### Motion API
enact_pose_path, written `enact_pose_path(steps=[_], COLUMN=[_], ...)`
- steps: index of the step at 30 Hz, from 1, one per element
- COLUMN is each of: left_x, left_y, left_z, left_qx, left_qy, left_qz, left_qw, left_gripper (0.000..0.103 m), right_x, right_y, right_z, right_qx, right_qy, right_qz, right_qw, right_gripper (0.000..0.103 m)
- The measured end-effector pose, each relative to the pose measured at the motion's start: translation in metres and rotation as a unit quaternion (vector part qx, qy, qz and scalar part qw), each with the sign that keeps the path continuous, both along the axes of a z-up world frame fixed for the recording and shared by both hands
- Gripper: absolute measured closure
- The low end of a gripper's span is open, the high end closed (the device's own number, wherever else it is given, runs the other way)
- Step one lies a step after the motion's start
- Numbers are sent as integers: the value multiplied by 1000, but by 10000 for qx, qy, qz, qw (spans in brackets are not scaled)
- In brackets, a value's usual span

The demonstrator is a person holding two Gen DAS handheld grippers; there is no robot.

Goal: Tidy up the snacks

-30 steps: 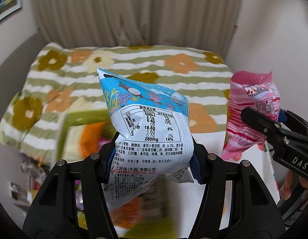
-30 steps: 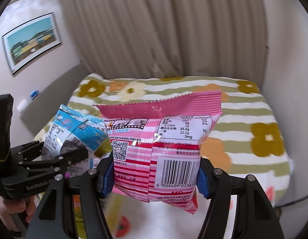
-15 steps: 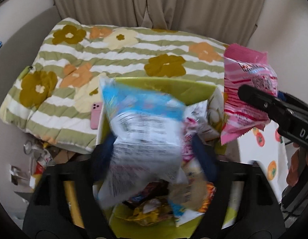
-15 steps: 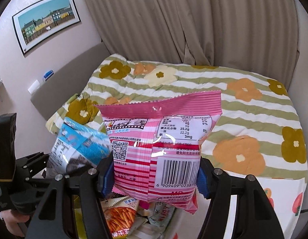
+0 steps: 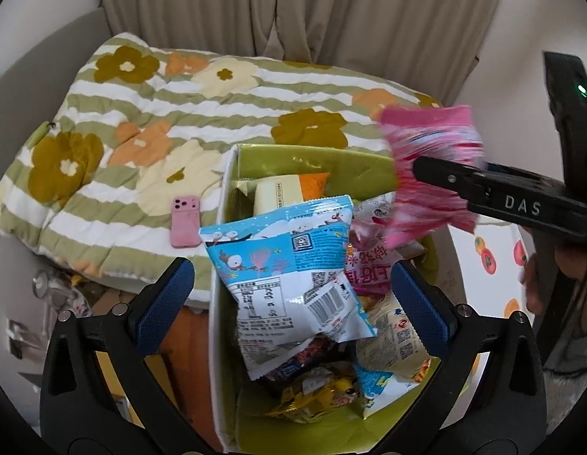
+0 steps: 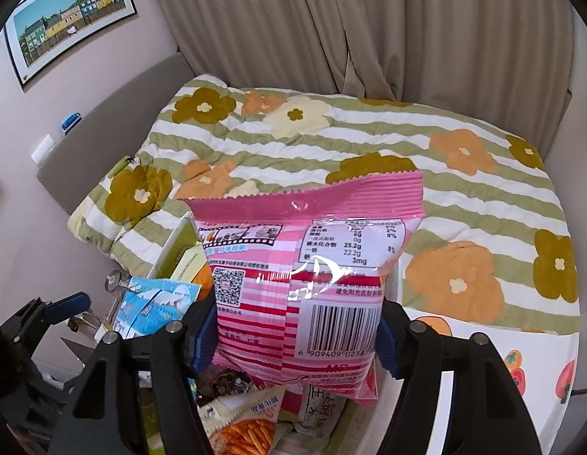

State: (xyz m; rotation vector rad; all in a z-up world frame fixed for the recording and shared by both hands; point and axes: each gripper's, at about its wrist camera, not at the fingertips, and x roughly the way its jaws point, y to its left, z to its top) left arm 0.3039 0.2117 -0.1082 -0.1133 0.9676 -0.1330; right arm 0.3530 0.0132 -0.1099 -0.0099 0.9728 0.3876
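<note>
A green box (image 5: 312,161) holds several snack bags. My left gripper (image 5: 291,295) is open above it, its blue pads wide apart. A blue-and-white snack bag (image 5: 289,280) lies between the pads, free of them, on top of the pile in the box. It also shows in the right wrist view (image 6: 153,303). My right gripper (image 6: 289,335) is shut on a pink striped snack bag (image 6: 304,265) and holds it over the box. In the left wrist view the pink bag (image 5: 430,174) is blurred at the right, above the box's far right corner.
A pink phone (image 5: 185,220) lies on the flowered quilt (image 5: 160,121) just left of the box. A white table with orange fruit prints (image 6: 521,371) is at the right. Clutter sits on the floor at the left (image 5: 62,292). Curtains hang behind the bed.
Both grippers tilted down over the green box. My left gripper opened and let go of the blue bag, which dropped onto the pile. The right gripper still holds the pink bag.
</note>
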Motion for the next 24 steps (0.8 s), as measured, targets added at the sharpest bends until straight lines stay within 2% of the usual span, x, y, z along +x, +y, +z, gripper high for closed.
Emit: enact_pose_path(steps=[1,2,10,15,24], left_x=[0,0,-15,-41,-126], left_y=[1,2,0,-18,-76], left_z=[0,0,5,21,74], left_qx=[34,43,50,160,387], left_qy=[10,10,-98,-311,-1012], left_qz=[-17,-33,15,44,16], left_qw=[10000,10000,9999,9994,9941], left_gripper=[0,0,0,0,0], right_x=[3,6,-15,-41,-141], right_y=[2,4,0,-13,-64], right_z=[-2,-4,-1,18,75], right_qx=[21,82,26,69,31], right_qy=[41,109,-112,-362,-1197], right_qz=[8,-2,-149,-125,-302], right_qw=[10000,9999,9998,9992,9924], right_gripper=[17,8,7,7,7])
